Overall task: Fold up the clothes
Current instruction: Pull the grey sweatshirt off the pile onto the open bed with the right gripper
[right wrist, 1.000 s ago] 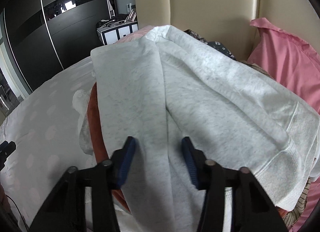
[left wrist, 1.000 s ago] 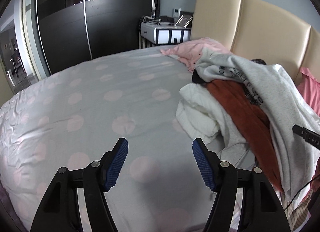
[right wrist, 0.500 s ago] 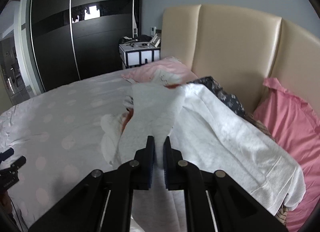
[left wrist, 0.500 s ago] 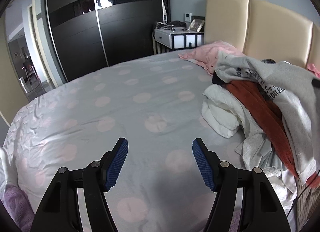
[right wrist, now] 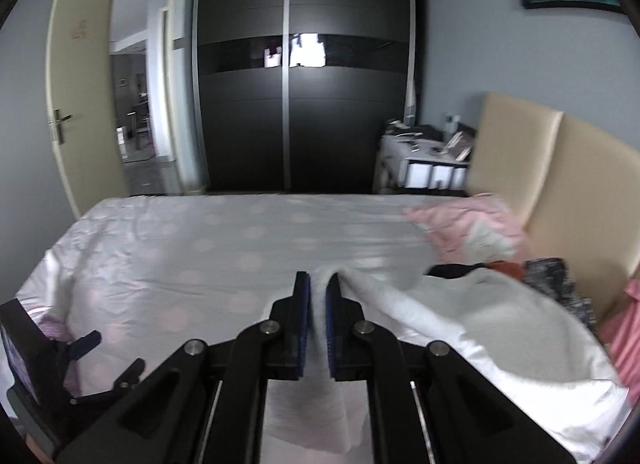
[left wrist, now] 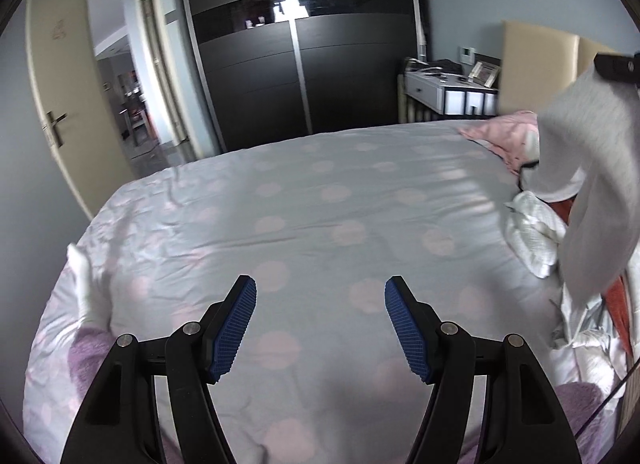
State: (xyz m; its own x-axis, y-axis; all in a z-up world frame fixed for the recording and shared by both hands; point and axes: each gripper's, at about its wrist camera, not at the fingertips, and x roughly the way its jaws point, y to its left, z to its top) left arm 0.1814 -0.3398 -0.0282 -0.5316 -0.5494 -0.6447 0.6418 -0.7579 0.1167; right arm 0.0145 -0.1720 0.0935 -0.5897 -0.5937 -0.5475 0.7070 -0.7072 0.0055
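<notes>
My right gripper [right wrist: 318, 284] is shut on a fold of a light grey sweatshirt [right wrist: 472, 328], lifted off the clothes pile. In the left wrist view the grey sweatshirt [left wrist: 592, 183] hangs in the air at the right edge, below the right gripper's tip [left wrist: 618, 67]. Under it lies the pile of clothes [left wrist: 536, 236], with a white garment and a rust-red one. My left gripper [left wrist: 320, 300] is open over the dotted grey bedsheet [left wrist: 320, 223], with nothing between its fingers.
A pink pillow [right wrist: 468, 227] lies by the beige headboard [right wrist: 560, 167]. A nightstand [left wrist: 444, 95] stands beyond the bed, beside a dark wardrobe [left wrist: 300, 63]. An open door [left wrist: 60, 119] is at the left. Purple fabric [left wrist: 88, 356] shows at the bed's near edge.
The right gripper shut on the grey sweatshirt and lifted it up off the pile. The left gripper stayed open and swung leftward, away from the pile, bringing the door into view.
</notes>
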